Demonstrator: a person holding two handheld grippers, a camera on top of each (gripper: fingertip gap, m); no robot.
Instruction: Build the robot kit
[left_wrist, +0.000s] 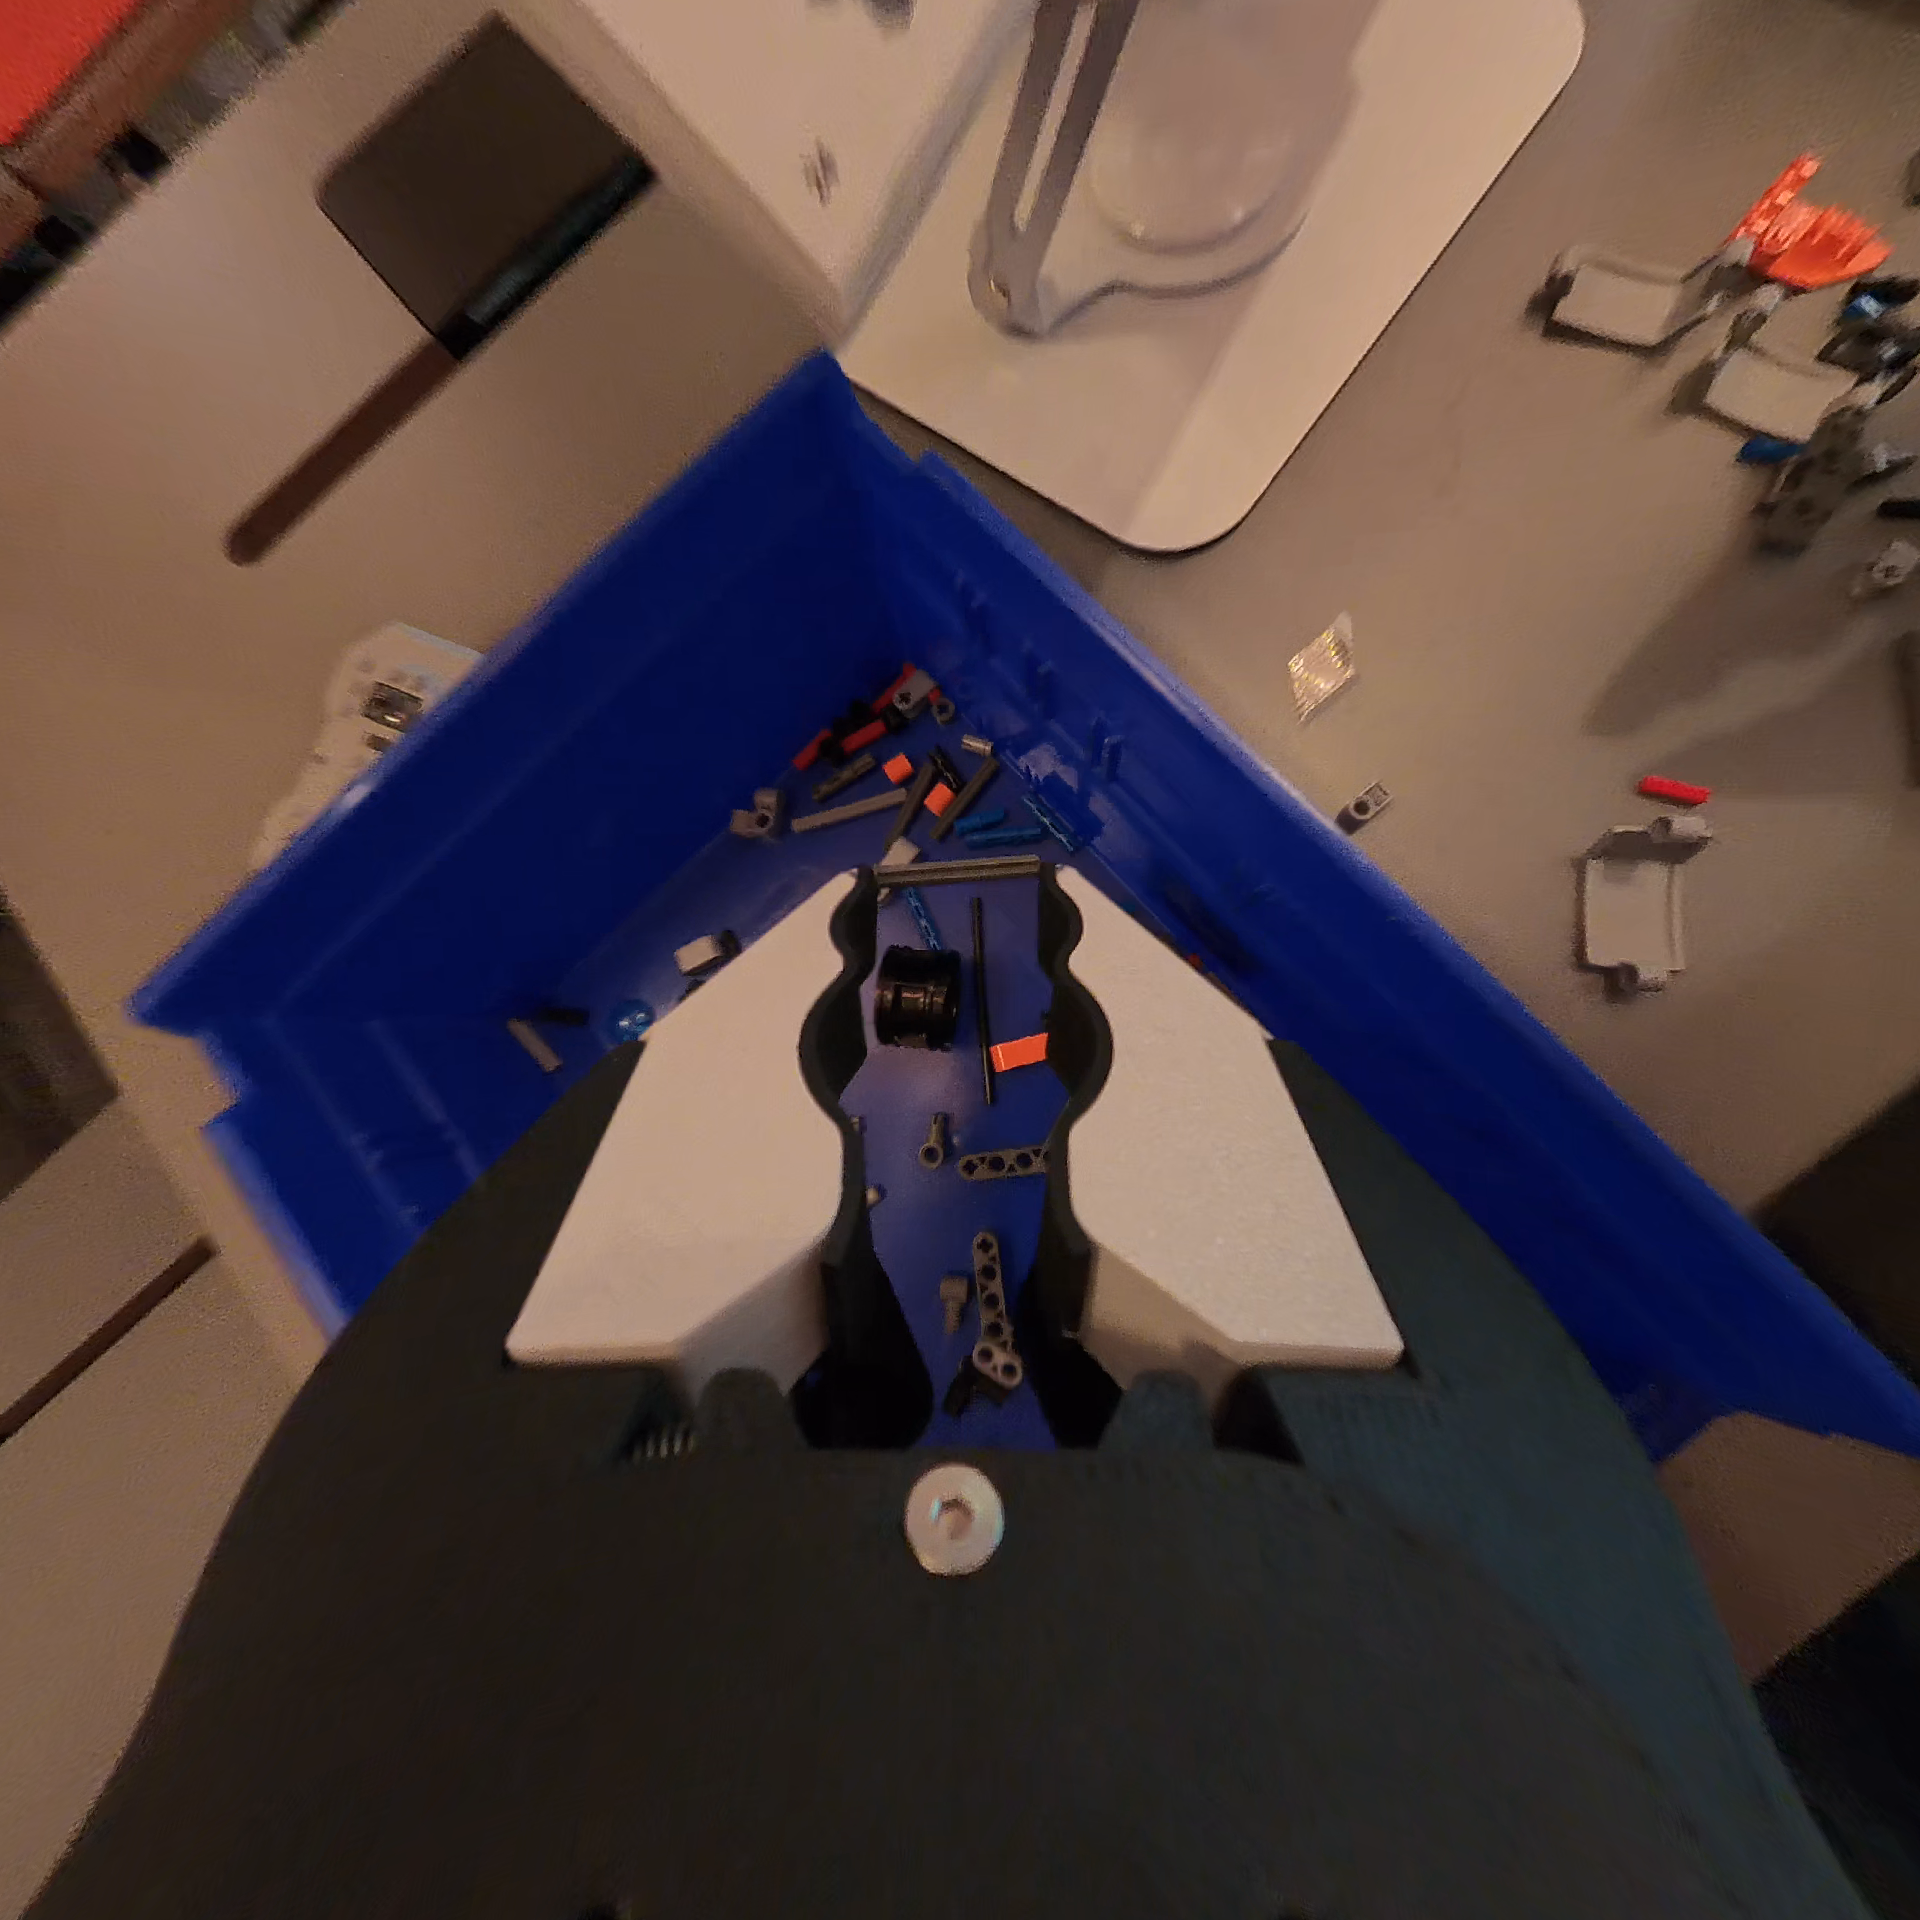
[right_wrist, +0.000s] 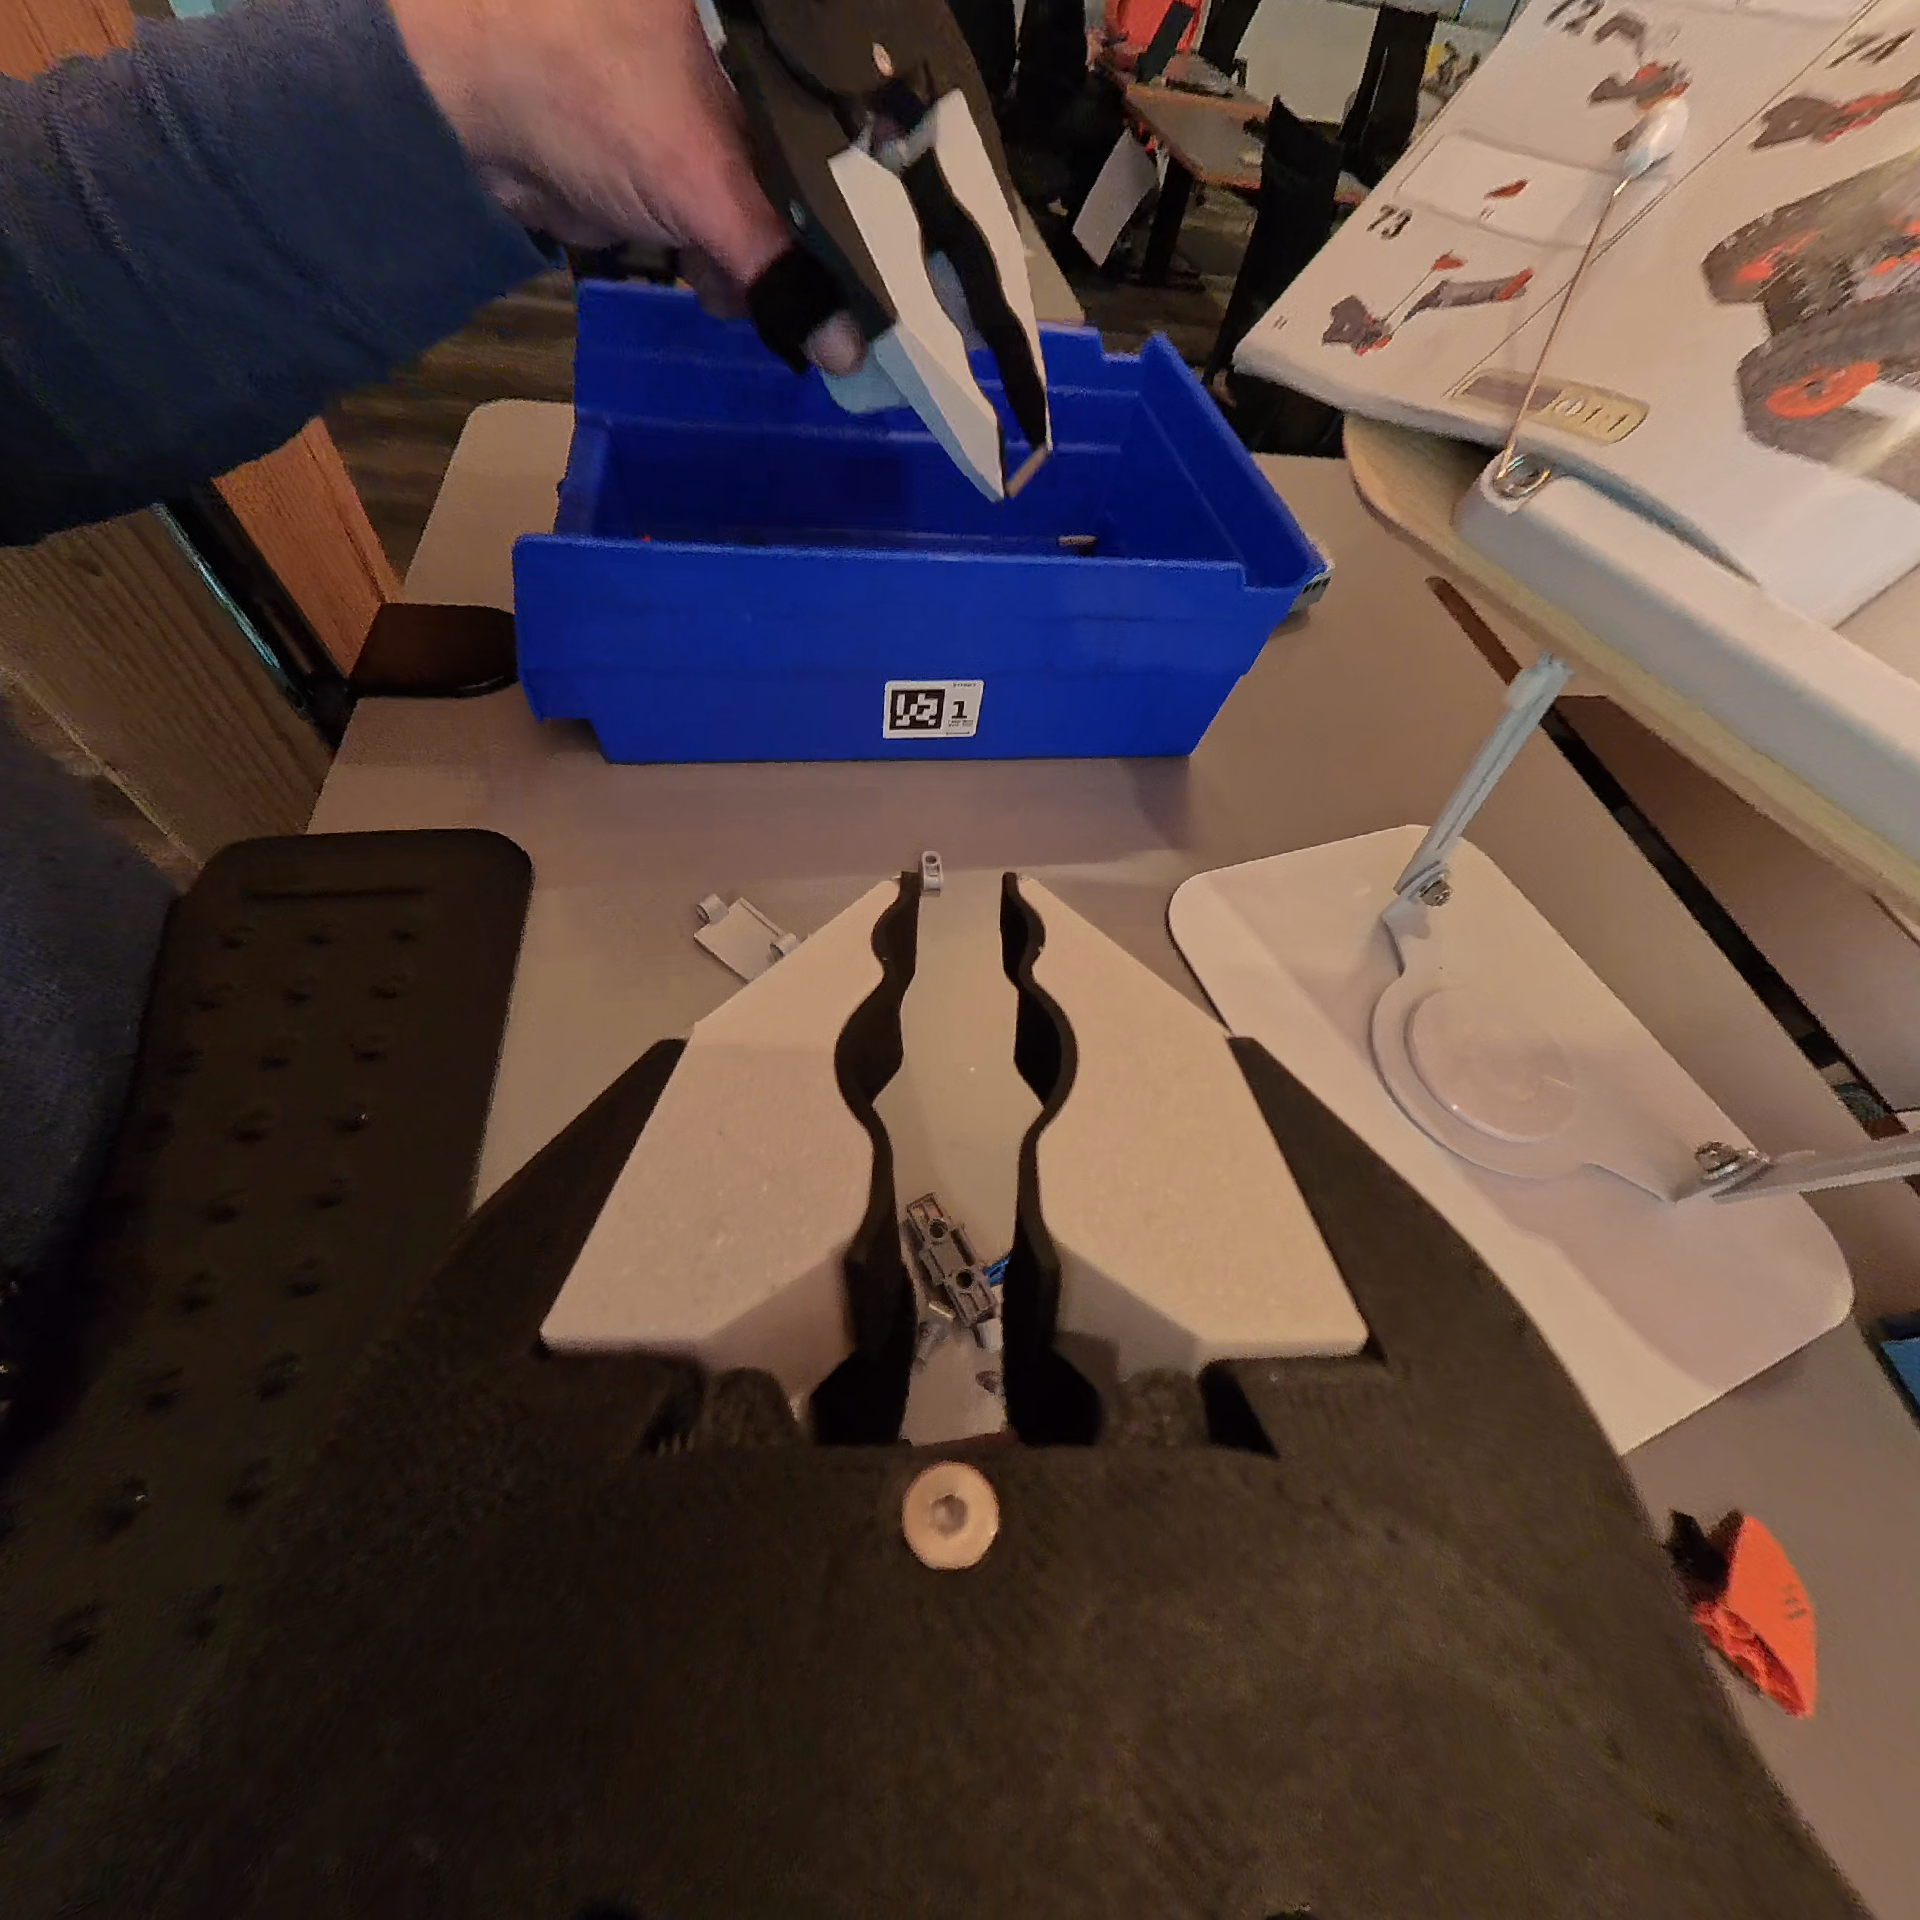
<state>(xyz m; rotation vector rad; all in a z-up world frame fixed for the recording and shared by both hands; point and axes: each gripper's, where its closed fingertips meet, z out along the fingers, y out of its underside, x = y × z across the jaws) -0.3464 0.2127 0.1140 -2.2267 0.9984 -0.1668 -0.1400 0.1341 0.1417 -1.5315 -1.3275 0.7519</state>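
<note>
**Grey table, blue bin, and a rod held only by its ends**

Grey table (right_wrist: 831, 810) carries one blue bin (right_wrist: 727, 644), one black mat (right_wrist: 312, 1039), one white stand base (right_wrist: 1507, 1247) and one picture booklet (right_wrist: 1662, 208) propped above it.

Two tongs are in play. The left gripper (left_wrist: 956, 883), held in a hand (right_wrist: 603, 125), hangs over the bin with a dark rod (left_wrist: 956, 868) spanning its tips, so its jaws stand moderately apart, pinching the rod's ends. The right gripper (right_wrist: 961, 894) hovers low over the table, jaws narrow and empty, with one small grey connector (right_wrist: 932, 871) just beyond its left tip, one flat grey piece (right_wrist: 743, 935) near it, and one grey block (right_wrist: 948, 1262) on the table below.

Under the left jaws lie one black wheel (left_wrist: 914, 1003), one thin black rod (left_wrist: 980, 997), one orange tile (left_wrist: 1018, 1055) and two grey holed strips (left_wrist: 1003, 1162); the far corner's heap is too blurred to count, perhaps a dozen bits.

The end-to-end grip looks frail: a slight tilt or slackening could let the rod pivot out and vanish among the loose parts.
</note>
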